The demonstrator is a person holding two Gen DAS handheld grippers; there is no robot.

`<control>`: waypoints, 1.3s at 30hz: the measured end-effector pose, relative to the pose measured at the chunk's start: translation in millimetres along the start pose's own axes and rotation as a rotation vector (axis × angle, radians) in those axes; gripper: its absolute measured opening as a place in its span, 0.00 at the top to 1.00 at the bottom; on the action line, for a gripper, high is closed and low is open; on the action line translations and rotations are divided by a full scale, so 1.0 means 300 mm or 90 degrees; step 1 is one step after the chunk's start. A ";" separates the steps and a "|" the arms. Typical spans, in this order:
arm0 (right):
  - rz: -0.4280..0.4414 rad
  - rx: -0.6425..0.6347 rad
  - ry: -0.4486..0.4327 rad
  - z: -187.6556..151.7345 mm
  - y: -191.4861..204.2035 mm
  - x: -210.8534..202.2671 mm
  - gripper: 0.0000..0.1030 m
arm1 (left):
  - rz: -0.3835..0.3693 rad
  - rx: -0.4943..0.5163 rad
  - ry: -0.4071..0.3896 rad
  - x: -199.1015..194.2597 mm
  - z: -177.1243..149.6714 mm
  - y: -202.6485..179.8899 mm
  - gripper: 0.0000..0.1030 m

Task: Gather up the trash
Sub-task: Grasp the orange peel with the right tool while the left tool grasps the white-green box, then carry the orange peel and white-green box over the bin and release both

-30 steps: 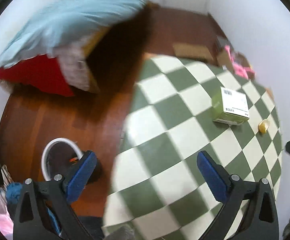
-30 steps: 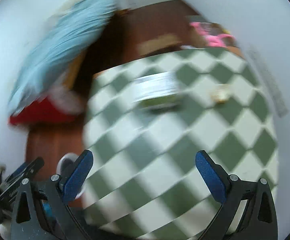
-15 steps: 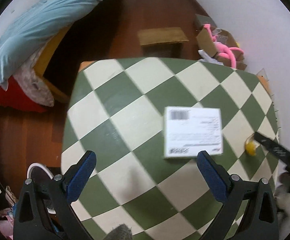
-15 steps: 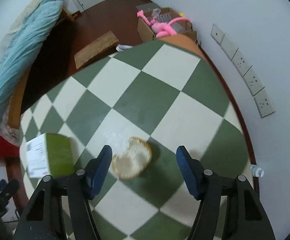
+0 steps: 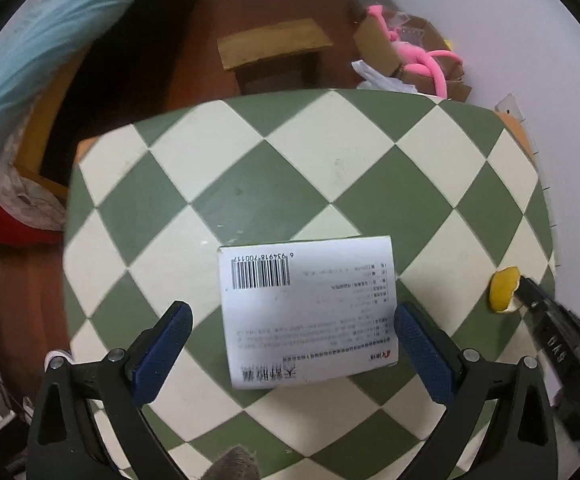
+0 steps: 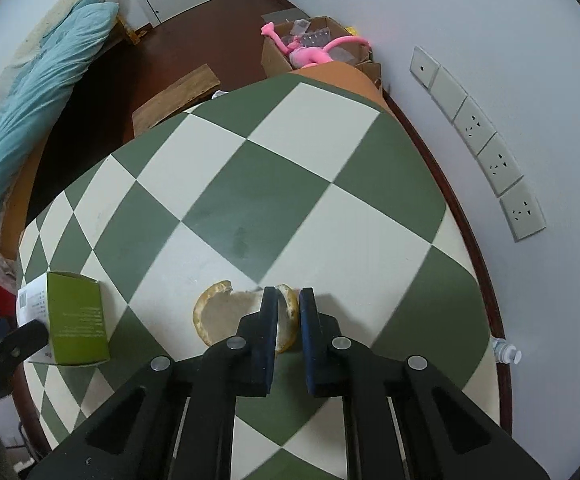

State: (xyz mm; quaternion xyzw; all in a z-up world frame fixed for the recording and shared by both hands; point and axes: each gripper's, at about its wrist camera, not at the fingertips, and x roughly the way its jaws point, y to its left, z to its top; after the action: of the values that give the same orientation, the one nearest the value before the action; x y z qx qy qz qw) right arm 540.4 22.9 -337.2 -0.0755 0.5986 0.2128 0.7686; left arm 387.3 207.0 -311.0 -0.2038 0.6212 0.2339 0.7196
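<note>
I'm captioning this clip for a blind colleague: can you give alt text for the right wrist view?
The right tool is shut on the edge of a curved piece of citrus peel lying on a green-and-cream checkered table. A green and white carton stands at the table's left edge, with wall sockets on the right.

Right wrist view: our right gripper (image 6: pixel 288 307) points steeply down at the checkered bench (image 6: pixel 290 168), jaws pinched on the right edge of a citrus peel (image 6: pixel 225 316) lying pith-up on a white square. Green carton (image 6: pixel 75 318) sits well left of the peel, near the bench's left edge. The left gripper (image 6: pixel 5 344) is just beside the carton. Wall sockets (image 6: pixel 486 148) on the right, pink plush toy (image 6: pixel 314 54) in a cardboard box beyond the far end.
</note>
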 end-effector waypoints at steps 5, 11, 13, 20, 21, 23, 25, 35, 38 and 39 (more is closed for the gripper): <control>-0.007 0.004 0.002 0.003 -0.015 0.019 0.89 | -0.028 -0.006 0.021 0.017 0.015 -0.020 0.00; -0.011 0.000 0.000 -0.008 -0.020 0.021 0.89 | -0.041 -0.015 -0.007 0.015 0.002 -0.011 0.14; -0.009 -0.002 0.001 -0.011 -0.019 0.021 0.89 | -0.041 -0.003 -0.023 0.009 -0.011 -0.010 0.15; -0.001 -0.017 -0.008 -0.035 -0.005 -0.011 0.91 | -0.043 0.006 -0.068 -0.066 -0.058 0.019 0.15; 0.002 -0.019 -0.011 -0.041 -0.001 -0.022 0.91 | -0.044 0.007 -0.074 -0.081 -0.064 0.024 0.15; 0.007 -0.023 -0.015 -0.051 0.007 -0.042 0.91 | -0.041 0.007 -0.094 -0.127 -0.086 0.042 0.15; 0.012 -0.030 -0.020 -0.067 0.021 -0.068 0.91 | -0.038 0.004 -0.111 -0.175 -0.112 0.067 0.15; 0.066 -0.085 -0.077 -0.182 0.182 -0.329 0.91 | -0.034 -0.035 -0.183 -0.426 -0.282 0.283 0.15; 0.092 -0.106 -0.090 -0.231 0.258 -0.411 0.91 | -0.029 -0.049 -0.207 -0.508 -0.350 0.375 0.15; 0.102 -0.114 -0.094 -0.248 0.289 -0.438 0.91 | -0.029 -0.055 -0.213 -0.530 -0.373 0.405 0.15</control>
State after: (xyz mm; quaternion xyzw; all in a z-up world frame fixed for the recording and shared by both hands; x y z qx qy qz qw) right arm 412.7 42.1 -220.4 -0.0801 0.5232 0.3311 0.7811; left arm 207.5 226.5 -170.2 -0.2068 0.4773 0.2751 0.8085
